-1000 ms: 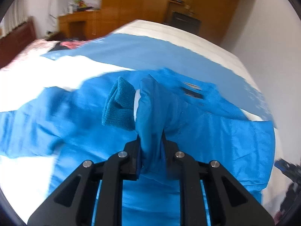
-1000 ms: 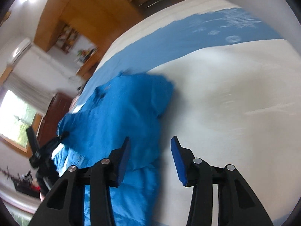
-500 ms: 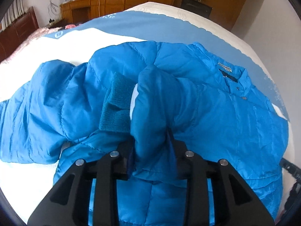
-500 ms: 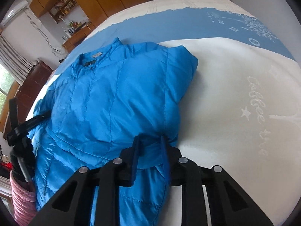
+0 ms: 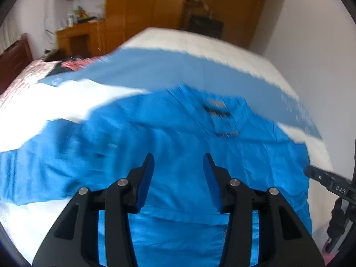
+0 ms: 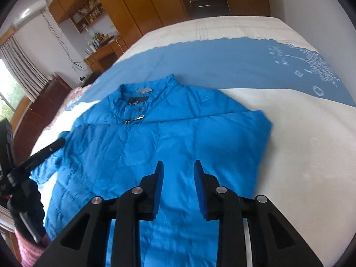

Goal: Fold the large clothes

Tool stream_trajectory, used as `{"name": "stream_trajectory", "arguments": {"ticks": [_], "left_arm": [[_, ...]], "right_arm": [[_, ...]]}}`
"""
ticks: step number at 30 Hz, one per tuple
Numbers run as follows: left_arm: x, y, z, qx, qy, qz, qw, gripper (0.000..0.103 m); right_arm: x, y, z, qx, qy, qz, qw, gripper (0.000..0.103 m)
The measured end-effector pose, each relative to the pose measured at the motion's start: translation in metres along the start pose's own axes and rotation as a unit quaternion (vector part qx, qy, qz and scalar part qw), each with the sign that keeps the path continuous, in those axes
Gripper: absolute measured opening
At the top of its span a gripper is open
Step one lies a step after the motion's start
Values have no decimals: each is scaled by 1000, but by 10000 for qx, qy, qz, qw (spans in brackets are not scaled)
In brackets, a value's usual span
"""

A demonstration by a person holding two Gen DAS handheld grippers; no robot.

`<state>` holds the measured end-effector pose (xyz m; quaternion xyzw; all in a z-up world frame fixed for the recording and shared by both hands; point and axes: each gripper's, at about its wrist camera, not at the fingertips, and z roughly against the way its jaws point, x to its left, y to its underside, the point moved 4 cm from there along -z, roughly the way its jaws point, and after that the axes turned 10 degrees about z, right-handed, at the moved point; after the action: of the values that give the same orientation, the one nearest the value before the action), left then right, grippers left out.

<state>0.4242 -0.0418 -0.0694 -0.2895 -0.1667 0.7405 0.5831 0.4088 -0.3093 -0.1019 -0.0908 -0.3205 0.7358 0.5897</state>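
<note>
A bright blue padded jacket lies front up on the bed, collar at the far end. Its right side is folded in over the body with a straight edge; the left sleeve stretches out to the left in the blurred left wrist view. My left gripper is open and empty, above the jacket's middle. My right gripper is open and empty, above the jacket's lower right part.
The bed has a white cover with a blue band across the far end. Wooden wardrobes and a desk stand behind it. A black tripod-like stand is at the bed's near left edge. Pink patterned bedding lies far left.
Both grippers have let go of the jacket and opened. The left one dropped the sleeve it held, and both have pulled back above the jacket.
</note>
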Motion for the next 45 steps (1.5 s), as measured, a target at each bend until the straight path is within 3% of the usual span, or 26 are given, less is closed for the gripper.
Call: {"name": "stream_trajectory", "arguments": {"ticks": [4, 6, 16, 20, 23, 26, 29, 32, 35, 37, 38, 45], "left_arm": [[-3, 14, -54, 458, -307, -106, 9984, 45], [4, 23, -65, 554, -258, -63, 9981, 47], [6, 32, -70, 369, -266, -277, 9986, 46], [11, 24, -45, 360, -121, -124, 9992, 52], [34, 19, 2, -44, 37, -38, 10000, 62], [97, 17, 45, -364, -509, 271, 9977, 62], [189, 18, 77, -483, -1258, 1021, 9856, 62], [287, 28, 105, -494, -2116, 1960, 9562, 62], [370, 39, 129, -510, -2525, 2835, 9237, 62], [413, 45, 138, -515, -2583, 3344, 9049, 62], [427, 45, 140, -496, -2541, 3494, 9005, 62], [471, 38, 120, -486, -1496, 4141, 8966, 58]], "right_arm": [[-1, 7, -24, 105, 295, 96, 9995, 29], [-5, 14, -34, 178, 267, 57, 9995, 27], [-6, 30, -46, 100, 223, 20, 9997, 25], [-6, 24, -11, -205, -263, -4, 9994, 31], [-11, 17, 23, -453, 66, 163, 9988, 37], [-24, 22, 46, -452, 246, 256, 9983, 37], [-42, 29, 47, -261, 269, 173, 9991, 38], [-54, 37, 38, -36, 198, 48, 9998, 38], [-58, 40, 31, 32, 278, 42, 9996, 38], [-56, 42, 27, 81, 268, 52, 9996, 38], [-54, 43, 24, 111, 232, 66, 9996, 38], [-50, 47, 14, 189, 236, 81, 9995, 38]]}}
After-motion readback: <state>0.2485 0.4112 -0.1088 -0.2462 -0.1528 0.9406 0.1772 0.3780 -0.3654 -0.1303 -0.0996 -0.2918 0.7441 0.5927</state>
